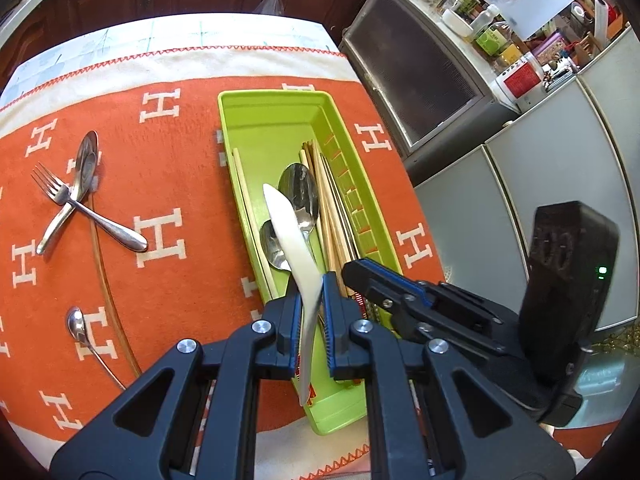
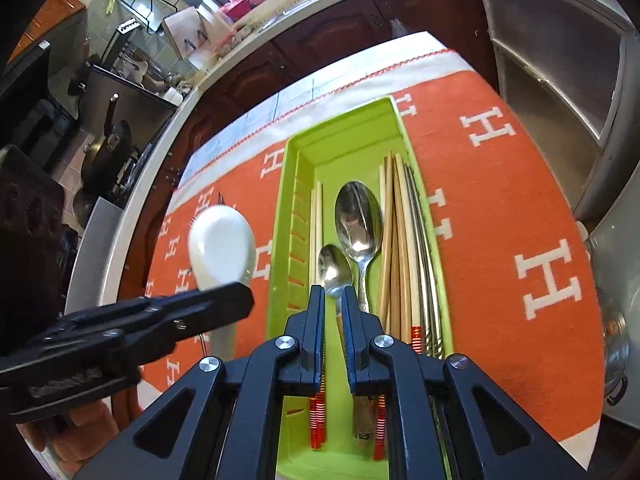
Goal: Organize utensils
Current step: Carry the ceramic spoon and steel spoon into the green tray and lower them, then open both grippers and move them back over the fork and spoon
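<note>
Left gripper (image 1: 311,300) jaws pinch a white ceramic spoon (image 1: 290,236); only its view shows the crossed fork (image 1: 54,192). Right gripper (image 2: 332,300) jaws pinch a small steel spoon (image 2: 334,270) over the green tray (image 2: 344,128).

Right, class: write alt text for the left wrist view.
The left gripper clamps a white ceramic spoon above a green utensil tray holding spoons and chopsticks. A fork and two spoons lie on the orange cloth.
</note>
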`<state>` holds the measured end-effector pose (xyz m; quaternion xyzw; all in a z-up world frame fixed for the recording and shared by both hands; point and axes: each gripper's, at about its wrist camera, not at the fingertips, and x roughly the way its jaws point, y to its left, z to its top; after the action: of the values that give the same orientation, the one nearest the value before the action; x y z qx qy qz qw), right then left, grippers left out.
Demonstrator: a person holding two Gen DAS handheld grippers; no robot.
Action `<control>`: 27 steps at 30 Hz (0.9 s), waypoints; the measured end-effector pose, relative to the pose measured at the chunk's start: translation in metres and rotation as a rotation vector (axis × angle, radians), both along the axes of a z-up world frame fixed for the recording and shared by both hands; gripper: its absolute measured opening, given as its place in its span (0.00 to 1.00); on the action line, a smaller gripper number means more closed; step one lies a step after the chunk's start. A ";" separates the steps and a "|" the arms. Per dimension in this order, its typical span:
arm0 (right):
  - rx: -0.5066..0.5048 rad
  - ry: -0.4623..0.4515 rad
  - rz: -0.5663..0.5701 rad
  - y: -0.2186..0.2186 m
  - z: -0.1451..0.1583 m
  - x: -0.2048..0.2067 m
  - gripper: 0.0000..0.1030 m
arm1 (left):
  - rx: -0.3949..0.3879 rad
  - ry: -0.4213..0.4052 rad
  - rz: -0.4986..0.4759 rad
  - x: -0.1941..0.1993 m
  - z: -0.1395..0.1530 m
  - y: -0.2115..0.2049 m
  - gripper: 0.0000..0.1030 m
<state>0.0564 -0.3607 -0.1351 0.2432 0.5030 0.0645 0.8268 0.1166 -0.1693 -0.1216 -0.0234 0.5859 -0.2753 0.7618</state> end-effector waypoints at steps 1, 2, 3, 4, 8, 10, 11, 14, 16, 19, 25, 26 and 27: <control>0.001 -0.002 -0.003 0.000 0.000 0.001 0.08 | 0.004 0.004 0.001 0.001 -0.002 -0.001 0.07; -0.002 -0.005 -0.009 -0.001 0.002 0.001 0.08 | 0.006 0.010 0.001 0.001 -0.005 -0.003 0.07; -0.008 -0.009 -0.016 -0.002 0.003 0.000 0.08 | 0.008 0.014 0.000 0.002 -0.007 -0.005 0.07; -0.016 -0.014 -0.024 -0.002 0.005 -0.001 0.08 | 0.012 0.018 -0.002 0.002 -0.009 -0.007 0.07; -0.018 -0.030 -0.045 -0.004 0.012 -0.005 0.09 | 0.034 0.038 -0.010 0.003 -0.020 -0.017 0.07; -0.032 -0.034 -0.052 -0.005 0.014 -0.009 0.08 | 0.049 0.046 -0.011 0.005 -0.026 -0.020 0.07; -0.034 -0.035 -0.054 -0.005 0.014 -0.012 0.08 | 0.059 0.048 -0.013 0.005 -0.031 -0.022 0.07; -0.032 -0.031 -0.062 -0.006 0.014 -0.017 0.08 | 0.068 0.051 -0.022 0.004 -0.038 -0.023 0.07; -0.031 -0.031 -0.066 -0.005 0.015 -0.021 0.08 | 0.077 0.048 -0.033 0.001 -0.041 -0.024 0.07; -0.029 -0.031 -0.068 -0.004 0.016 -0.023 0.08 | 0.088 0.042 -0.038 -0.001 -0.041 -0.023 0.07; -0.030 -0.038 -0.051 0.004 0.019 -0.024 0.09 | 0.140 -0.038 -0.062 -0.014 -0.027 -0.013 0.10; -0.033 -0.039 -0.048 0.006 0.020 -0.024 0.09 | 0.152 -0.054 -0.065 -0.017 -0.025 -0.010 0.10; -0.036 -0.040 -0.043 0.009 0.021 -0.024 0.09 | 0.166 -0.073 -0.066 -0.020 -0.022 -0.006 0.10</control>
<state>0.0324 -0.3521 -0.1138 0.2379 0.4823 0.0423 0.8420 0.0964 -0.1755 -0.1435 0.0690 0.5790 -0.2516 0.7724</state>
